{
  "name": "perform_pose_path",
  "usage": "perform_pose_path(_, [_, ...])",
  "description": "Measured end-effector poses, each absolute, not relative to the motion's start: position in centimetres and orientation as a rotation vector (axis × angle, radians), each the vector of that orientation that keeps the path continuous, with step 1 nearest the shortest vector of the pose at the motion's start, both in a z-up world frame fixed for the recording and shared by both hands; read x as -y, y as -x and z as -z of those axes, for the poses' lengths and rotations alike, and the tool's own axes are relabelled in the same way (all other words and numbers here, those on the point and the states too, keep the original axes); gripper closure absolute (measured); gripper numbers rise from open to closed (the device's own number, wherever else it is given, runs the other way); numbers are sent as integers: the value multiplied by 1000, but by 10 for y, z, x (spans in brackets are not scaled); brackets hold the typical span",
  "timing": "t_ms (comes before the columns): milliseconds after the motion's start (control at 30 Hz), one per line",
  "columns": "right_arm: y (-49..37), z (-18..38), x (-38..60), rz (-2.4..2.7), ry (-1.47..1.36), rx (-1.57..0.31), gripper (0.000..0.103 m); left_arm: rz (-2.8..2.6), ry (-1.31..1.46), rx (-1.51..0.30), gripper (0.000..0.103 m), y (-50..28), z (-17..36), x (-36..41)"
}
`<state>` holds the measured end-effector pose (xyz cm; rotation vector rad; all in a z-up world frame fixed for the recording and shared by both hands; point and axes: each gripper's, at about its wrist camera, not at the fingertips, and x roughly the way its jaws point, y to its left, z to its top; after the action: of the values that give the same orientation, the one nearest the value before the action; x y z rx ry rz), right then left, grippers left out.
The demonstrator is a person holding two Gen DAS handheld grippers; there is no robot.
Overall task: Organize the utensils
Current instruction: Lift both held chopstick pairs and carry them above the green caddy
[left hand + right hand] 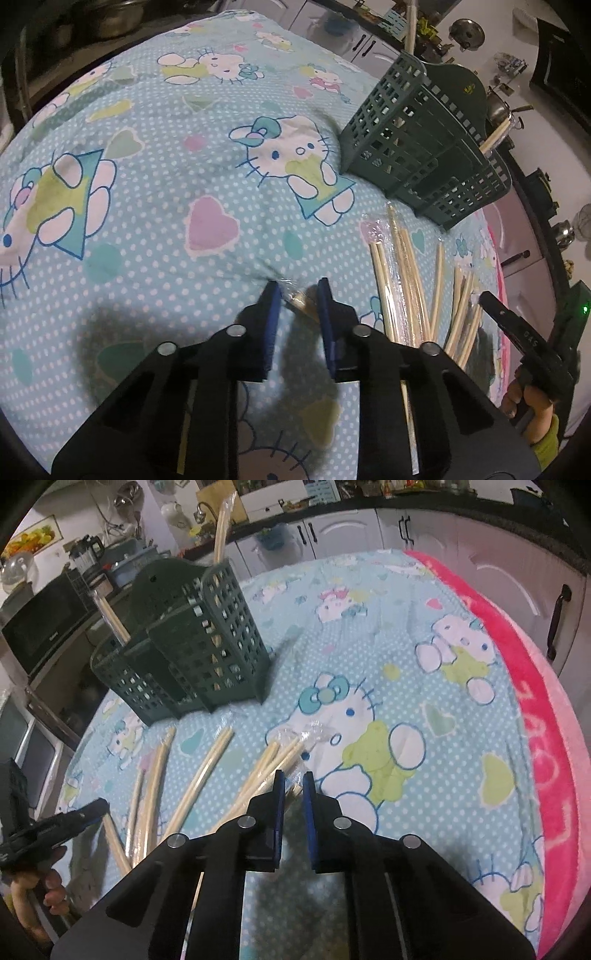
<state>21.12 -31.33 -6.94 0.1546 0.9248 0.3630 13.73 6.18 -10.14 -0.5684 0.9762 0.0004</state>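
chopsticks [218, 753] lie scattered beside green caddy [192, 646].

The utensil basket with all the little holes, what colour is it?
Dark green. The utensil basket shows best in the right wrist view.

No text can be read for certain. The bright pink fleece blanket [546, 760] on the right carries large pale letters, distorted. The black microwave oven [44, 635] at far left and the dark green plastic lattice utensil holder [406, 147] each bear a tiny, illegible mark.
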Motion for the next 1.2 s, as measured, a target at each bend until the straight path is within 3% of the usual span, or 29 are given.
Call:
perform_pose_path(400, [-194, 26, 316, -383, -116, -795, 95, 95, 670, -945, 99, -134, 91, -80])
perform_pose_path(833, [-167, -31, 292, -482, -42, -668, 98, 234, 530, -766, 100, -136, -2, -47])
perform_pose_path(1200, [-147, -68, 274, -551, 15, -587, 99, 321, 443, -706, 100, -141, -44, -14])
